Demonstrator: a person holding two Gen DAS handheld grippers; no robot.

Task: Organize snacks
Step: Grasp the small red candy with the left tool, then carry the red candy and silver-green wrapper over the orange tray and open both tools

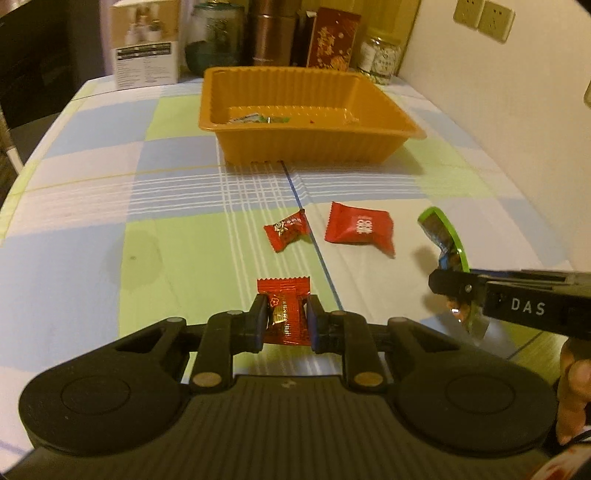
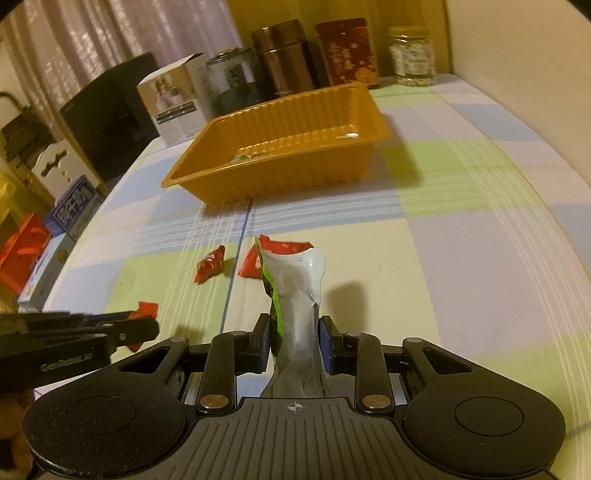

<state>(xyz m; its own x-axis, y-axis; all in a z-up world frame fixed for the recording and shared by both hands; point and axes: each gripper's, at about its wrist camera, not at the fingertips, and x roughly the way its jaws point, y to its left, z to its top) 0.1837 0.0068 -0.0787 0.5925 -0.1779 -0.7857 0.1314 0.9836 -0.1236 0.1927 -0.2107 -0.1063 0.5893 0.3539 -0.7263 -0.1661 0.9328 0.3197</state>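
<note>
My left gripper is shut on a small red wrapped candy, lifted just above the checked tablecloth. My right gripper is shut on a green and silver snack packet that stands up between the pads; the left wrist view shows this packet at the right, with the right gripper below it. Two red snacks lie on the cloth ahead: a small one and a larger one. Beyond them stands an orange ribbed tray with a few wrappers inside.
Behind the tray stand a white box, a dark glass jar, a brown tin, a red box and a clear jar. A wall runs along the table's right side. Boxes lie past the left edge.
</note>
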